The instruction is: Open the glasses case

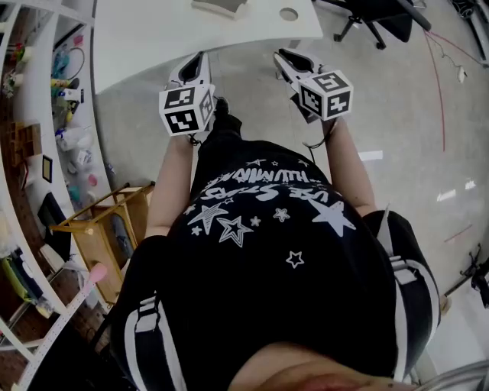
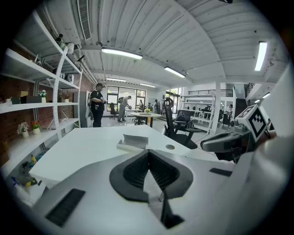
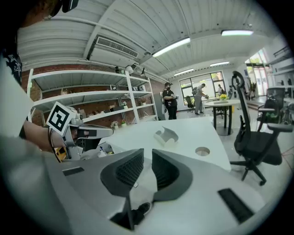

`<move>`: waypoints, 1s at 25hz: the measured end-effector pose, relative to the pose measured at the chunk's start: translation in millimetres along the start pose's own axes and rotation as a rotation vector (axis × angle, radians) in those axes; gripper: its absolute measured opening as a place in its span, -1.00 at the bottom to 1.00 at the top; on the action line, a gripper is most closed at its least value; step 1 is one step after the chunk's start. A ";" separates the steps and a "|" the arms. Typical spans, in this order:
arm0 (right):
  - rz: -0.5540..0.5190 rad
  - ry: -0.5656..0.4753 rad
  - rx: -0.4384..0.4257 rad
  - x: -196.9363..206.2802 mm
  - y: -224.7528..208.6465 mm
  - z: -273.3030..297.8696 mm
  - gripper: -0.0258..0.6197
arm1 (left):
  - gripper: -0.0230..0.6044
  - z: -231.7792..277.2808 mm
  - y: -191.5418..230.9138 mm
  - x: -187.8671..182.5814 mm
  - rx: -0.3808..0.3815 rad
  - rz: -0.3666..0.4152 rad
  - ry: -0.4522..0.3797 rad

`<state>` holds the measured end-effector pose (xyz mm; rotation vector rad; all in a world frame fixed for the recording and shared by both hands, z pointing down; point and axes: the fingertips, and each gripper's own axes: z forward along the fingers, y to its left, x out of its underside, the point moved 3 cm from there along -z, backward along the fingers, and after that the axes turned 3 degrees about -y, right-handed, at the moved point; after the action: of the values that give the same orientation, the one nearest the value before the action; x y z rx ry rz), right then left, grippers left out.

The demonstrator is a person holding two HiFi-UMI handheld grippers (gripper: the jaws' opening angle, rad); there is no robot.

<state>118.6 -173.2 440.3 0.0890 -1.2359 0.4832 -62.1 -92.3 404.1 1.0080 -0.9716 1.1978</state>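
Note:
The glasses case (image 1: 221,6) is a pale grey, partly folded shape lying on the far part of the white table (image 1: 153,38). It is also visible ahead in the left gripper view (image 2: 133,142) and the right gripper view (image 3: 166,136). Both grippers hover over the floor short of the table's near edge, well apart from the case. My left gripper (image 1: 200,57) (image 2: 148,152) has its pads meeting at the tip, with nothing held. My right gripper (image 1: 284,55) (image 3: 148,153) keeps a narrow gap between its pads, and nothing is in it.
A round cable hole (image 1: 289,14) sits in the table to the right of the case. White shelves with small items (image 1: 69,137) and a yellow wooden cart (image 1: 107,229) stand at the left. A black office chair (image 3: 257,137) is to the right. People (image 2: 97,105) stand far off.

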 end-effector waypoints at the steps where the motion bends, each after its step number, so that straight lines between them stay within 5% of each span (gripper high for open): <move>1: -0.002 -0.001 -0.005 1.7 3.3 -5.4 -0.72 | -0.89 -5.4 -3.7 0.2 -0.005 -0.001 -0.004; 11: 0.026 -0.014 -0.010 22.4 34.3 -25.4 -0.72 | -0.89 -41.2 -17.7 -4.0 0.008 0.025 -0.026; 25: -0.014 -0.023 0.073 20.5 127.6 -32.2 -0.83 | -0.89 -140.7 14.5 24.1 0.056 -0.052 -0.034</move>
<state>100.9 -42.2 423.7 0.1650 -1.2397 0.5163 -65.8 50.5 391.0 1.0945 -0.9368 1.1738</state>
